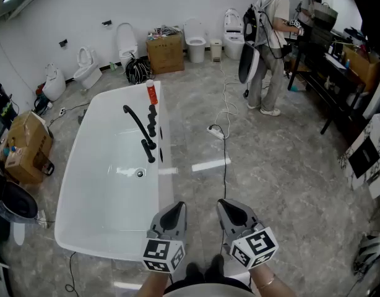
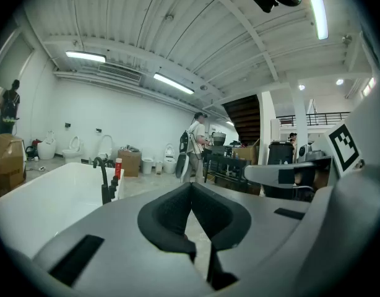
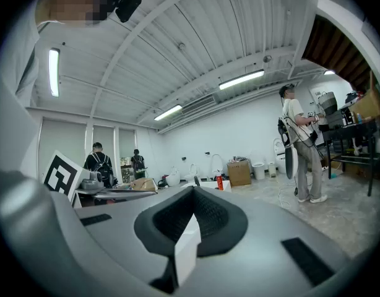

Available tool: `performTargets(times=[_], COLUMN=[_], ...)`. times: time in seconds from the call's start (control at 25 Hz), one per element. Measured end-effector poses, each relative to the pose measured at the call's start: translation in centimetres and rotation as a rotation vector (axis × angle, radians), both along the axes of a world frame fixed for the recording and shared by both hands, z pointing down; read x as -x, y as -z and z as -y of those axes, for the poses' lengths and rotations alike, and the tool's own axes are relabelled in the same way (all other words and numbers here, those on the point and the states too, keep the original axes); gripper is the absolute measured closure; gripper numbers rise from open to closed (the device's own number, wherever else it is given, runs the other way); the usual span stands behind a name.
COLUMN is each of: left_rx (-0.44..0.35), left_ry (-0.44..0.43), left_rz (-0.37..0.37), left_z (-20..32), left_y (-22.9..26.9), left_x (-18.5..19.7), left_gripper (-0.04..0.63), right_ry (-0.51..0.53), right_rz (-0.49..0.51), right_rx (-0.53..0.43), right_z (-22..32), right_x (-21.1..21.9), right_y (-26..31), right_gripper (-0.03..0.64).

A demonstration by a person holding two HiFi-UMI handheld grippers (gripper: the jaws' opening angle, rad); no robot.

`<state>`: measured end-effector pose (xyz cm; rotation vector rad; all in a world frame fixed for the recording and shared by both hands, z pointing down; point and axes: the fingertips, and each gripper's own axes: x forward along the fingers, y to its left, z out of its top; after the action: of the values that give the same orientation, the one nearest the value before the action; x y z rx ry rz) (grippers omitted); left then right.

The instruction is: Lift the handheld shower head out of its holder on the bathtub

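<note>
The left tool (image 1: 177, 208) and right tool (image 1: 226, 205) hang near, each with its grey jaws pressed together on nothing. Farther off, the slim black shower head (image 1: 148, 151) sits in its holder on the right rim of the glossy white bathtub (image 1: 109, 197), beside a curved black spout (image 1: 137, 122).

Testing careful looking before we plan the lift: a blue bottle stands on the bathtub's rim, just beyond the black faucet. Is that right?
No: the bottle is red, not blue. The head view shows it standing on the bathtub's rim, just beyond the black faucet.
</note>
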<state>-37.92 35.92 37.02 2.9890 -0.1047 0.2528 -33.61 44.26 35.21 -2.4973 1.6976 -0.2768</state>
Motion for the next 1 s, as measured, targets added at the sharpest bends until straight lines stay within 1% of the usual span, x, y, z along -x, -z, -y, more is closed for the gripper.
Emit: performTargets(times=[0.2,0.36,0.6,0.76,1.0], left_rx=[0.006,0.005,-0.001,-0.002,-0.008], left_ry=[0.011,0.022,0.058,0.081,0.110], left_rz=[0.009,0.006,-0.002,-0.005,-0.020], left_z=[0.4,0.5,0.8,-0.1,-1.0], left_y=[-0.1,0.2,0.4,0.6,1.2], left_x=[-0.9,-1.7,-4.0,-5.5,-8.0], left_gripper=[0.575,0.575,0.575,0.575,0.574], right_ry=[-0.004,-0.028,-0.101,-0.139,-0.153], right_rz=[0.014,0.005,-0.005,-0.014,-0.006], right_rx=[0.007,0.017,0.010,0.001,0.002], right_z=[-0.1,-1.4,-4.5,-6.8,-9.2], right_x=[-0.9,-2.4,-6.7,-9.6,-12.2], right_y=[-0.2,-0.3,-0.5,-0.2,-0.4], right_gripper=[0.621,0.620,0.618,0.618,0.611])
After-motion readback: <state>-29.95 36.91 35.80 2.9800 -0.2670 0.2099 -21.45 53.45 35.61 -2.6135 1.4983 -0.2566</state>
